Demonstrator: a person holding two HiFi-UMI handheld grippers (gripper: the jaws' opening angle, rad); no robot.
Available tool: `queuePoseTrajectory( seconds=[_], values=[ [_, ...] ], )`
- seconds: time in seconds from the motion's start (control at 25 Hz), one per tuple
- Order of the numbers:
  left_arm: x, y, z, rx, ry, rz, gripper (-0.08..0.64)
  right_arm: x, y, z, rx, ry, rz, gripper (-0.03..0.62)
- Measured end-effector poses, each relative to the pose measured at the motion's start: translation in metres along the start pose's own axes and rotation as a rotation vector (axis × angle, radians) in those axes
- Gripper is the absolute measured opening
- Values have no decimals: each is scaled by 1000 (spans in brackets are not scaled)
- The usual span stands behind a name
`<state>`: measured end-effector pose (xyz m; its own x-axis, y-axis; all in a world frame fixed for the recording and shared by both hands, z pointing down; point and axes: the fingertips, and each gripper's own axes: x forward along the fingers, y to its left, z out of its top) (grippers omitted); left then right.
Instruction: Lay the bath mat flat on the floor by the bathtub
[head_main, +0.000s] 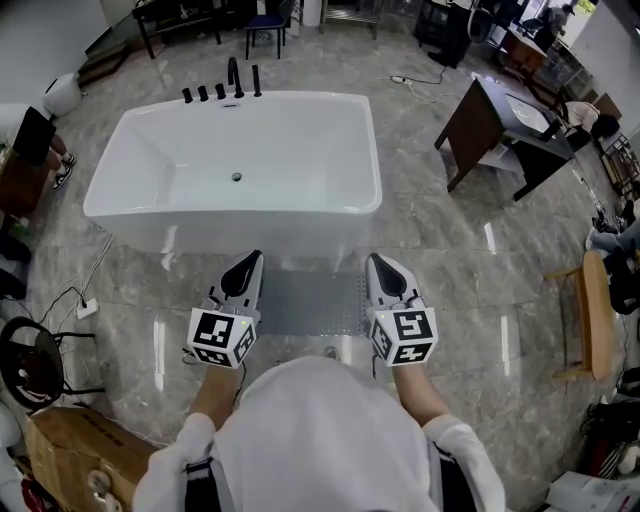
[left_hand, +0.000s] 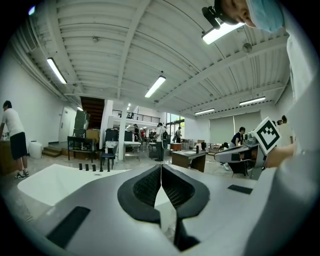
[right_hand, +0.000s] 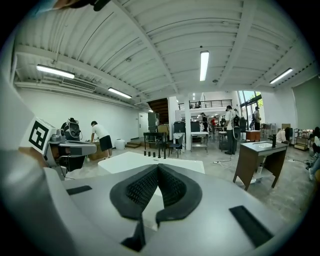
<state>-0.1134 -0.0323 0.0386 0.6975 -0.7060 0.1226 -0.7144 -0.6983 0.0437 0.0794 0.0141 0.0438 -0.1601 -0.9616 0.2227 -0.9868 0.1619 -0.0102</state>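
Your left gripper (head_main: 243, 272) and right gripper (head_main: 388, 275) are both shut tight and hold nothing. The mat (head_main: 310, 302) lies flat below, between them, by the tub (head_main: 150, 215). The job looks done, so next just lift away.

A dark wooden desk (head_main: 478, 125) stands upper right, a cardboard box (head_main: 65, 442) lower left.

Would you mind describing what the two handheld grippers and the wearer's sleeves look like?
Both the left gripper and the right gripper have smooth light-grey shells tapering to a point, with black ribbed pads lining the jaws. Each carries a white cube printed with black square markers at its rear. The person's sleeves are long and white.
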Motion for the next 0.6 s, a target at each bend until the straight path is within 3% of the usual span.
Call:
queuePoseTrajectory(
  seconds=[0.6],
  values=[
    [2, 2, -8, -8, 23, 15, 34, 2, 0, -4, 14, 12, 2, 29]
  ],
)
